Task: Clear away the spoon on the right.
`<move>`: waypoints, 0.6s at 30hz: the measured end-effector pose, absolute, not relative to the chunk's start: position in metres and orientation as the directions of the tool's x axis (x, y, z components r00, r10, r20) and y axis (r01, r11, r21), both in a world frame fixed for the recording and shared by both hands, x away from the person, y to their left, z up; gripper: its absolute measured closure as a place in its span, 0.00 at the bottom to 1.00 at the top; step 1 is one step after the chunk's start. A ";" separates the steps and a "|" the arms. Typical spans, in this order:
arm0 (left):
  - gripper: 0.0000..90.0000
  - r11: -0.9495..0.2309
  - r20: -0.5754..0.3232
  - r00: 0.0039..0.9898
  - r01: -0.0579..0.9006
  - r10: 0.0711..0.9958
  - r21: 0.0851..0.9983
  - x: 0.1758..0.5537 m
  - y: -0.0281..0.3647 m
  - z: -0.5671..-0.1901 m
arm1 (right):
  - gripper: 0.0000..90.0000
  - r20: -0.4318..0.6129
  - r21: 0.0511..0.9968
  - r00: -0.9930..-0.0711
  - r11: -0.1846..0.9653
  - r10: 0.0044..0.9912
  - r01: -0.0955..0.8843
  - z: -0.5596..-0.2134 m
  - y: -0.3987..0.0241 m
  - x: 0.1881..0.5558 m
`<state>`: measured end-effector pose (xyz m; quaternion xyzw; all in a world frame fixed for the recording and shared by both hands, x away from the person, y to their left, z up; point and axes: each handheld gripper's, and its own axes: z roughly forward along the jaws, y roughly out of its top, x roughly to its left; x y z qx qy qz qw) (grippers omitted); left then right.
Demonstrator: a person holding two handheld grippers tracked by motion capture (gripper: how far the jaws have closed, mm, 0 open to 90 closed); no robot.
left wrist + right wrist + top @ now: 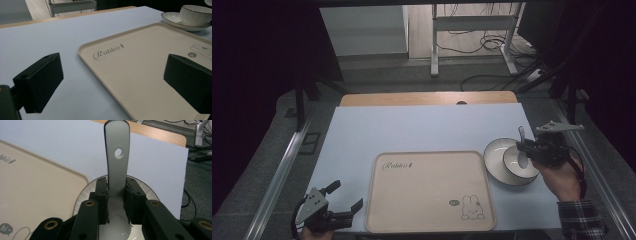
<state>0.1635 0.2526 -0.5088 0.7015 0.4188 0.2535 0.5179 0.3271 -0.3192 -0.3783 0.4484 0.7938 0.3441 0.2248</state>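
- A cream tray with a rabbit drawing and the word "Rabbit" printed on it is lying flat on a pale blue mat that is covering the table; nothing is sitting on the tray.
- Just beside the tray's far right corner, a white plate is sitting on the mat, and a white cup is standing on that plate.
- The right gripper is hovering over the cup, held by the person's right hand, which is coming out of a checked sleeve.
- Its jaws are pinching a white spoon at the neck; the handle, with a small hole near its end, is pointing up and away, and the bowl end is hanging down toward the cup.
- The left gripper is hanging at the tray's near left corner, just off its edge, over the mat.
- Its jaws are standing wide apart with nothing between them; in the left gripper view one jaw is over the mat and the other over the tray.
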 end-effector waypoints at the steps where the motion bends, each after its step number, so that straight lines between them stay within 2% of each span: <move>1: 0.03 -0.113 -0.079 0.521 0.326 0.850 0.939 0.164 0.253 -0.509 | 0.82 -0.045 0.749 -0.500 0.361 0.865 0.556 -0.376 -0.318 0.326; 18: 0.03 -0.109 -0.083 0.522 0.326 0.849 0.939 0.164 0.253 -0.509 | 0.83 -0.012 0.750 -0.586 0.394 0.811 0.531 -0.361 -0.292 0.302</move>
